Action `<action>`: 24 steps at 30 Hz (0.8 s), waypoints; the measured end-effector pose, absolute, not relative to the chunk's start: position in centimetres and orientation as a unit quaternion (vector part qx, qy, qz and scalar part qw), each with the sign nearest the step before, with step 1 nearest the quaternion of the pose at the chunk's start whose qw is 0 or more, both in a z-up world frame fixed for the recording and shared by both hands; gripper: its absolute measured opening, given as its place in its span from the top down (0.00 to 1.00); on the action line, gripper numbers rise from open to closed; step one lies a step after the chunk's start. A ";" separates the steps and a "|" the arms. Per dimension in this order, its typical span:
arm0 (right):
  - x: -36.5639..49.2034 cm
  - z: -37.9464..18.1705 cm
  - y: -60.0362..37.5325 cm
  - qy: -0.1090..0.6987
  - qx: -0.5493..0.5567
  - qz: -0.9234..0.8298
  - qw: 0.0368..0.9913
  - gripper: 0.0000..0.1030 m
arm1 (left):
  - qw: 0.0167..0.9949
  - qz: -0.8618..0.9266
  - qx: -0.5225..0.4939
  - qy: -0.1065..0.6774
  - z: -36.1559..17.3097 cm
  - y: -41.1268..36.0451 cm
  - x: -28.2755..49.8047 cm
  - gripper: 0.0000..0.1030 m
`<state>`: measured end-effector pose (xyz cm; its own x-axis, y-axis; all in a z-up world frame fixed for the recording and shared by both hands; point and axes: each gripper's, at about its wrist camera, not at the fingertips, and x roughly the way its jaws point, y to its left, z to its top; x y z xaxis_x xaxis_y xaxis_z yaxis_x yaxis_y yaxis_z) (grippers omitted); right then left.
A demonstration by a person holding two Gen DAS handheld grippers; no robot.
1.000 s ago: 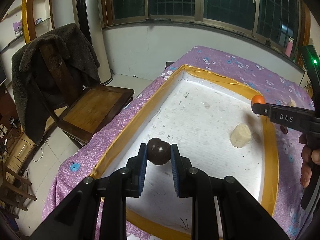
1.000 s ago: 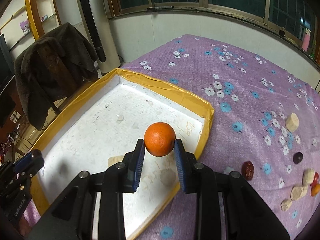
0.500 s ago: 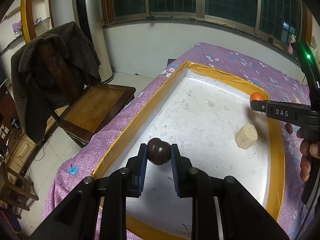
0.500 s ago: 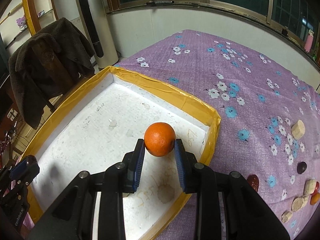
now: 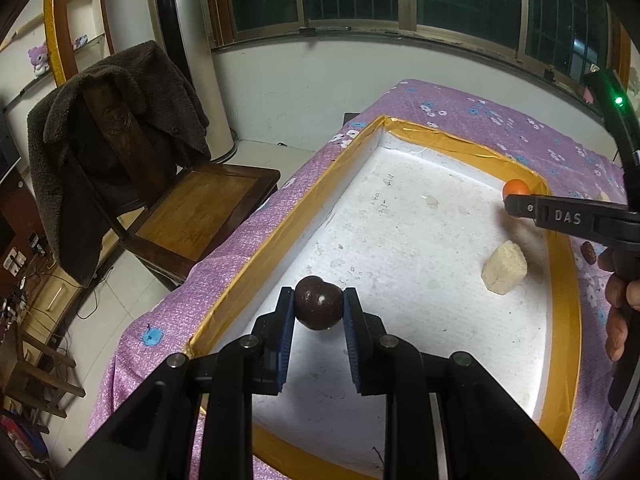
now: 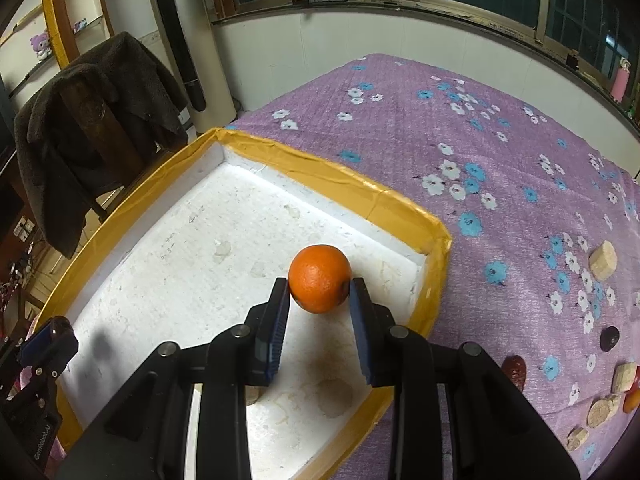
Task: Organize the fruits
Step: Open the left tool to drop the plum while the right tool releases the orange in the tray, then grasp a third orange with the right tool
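Right, my left tongs (image 5: pixel 319 307) pinch the dark fruit (image 5: pixel 319 303), right tongs (image 6: pixel 319 291) the orange (image 6: pixel 319 278); both look firm, round, roll-prone, best gripped mid-girth.

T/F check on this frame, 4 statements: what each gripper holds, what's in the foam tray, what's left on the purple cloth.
1. The left gripper is shut on a dark brown fruit. True.
2. The right gripper is open. False: it is shut on an orange above the foam tray.
3. A pale beige chunk lies on the tray floor. True.
4. The purple cloth holds no more pieces. False: several pale chunks and dark fruits lie beside the tray.
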<state>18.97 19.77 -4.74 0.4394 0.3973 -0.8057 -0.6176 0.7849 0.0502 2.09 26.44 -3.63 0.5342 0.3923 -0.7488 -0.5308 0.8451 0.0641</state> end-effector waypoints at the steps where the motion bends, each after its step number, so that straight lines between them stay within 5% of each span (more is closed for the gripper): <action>1: 18.9 -4.7 19.8 0.435 -0.127 0.302 0.839 0.68 | 0.870 0.267 -0.087 0.405 -3.6 26.5 2.1 0.76; 2: 18.9 -4.7 19.8 0.435 -0.126 0.302 0.839 0.68 | 0.868 0.271 -0.088 0.406 -3.6 26.5 2.0 0.70; 5: 18.5 -3.9 19.5 0.426 -0.124 0.297 0.846 0.58 | 0.866 0.287 -0.085 0.401 -3.3 26.5 1.4 0.31; 9: 17.6 -2.3 17.9 0.412 -0.112 0.292 0.856 0.40 | 0.872 0.291 -0.076 0.386 -2.1 25.9 0.1 0.23; 24: 8.5 -0.6 -3.2 0.376 -0.022 0.184 0.908 0.04 | 0.918 0.178 -0.078 0.346 0.0 15.3 -1.5 0.18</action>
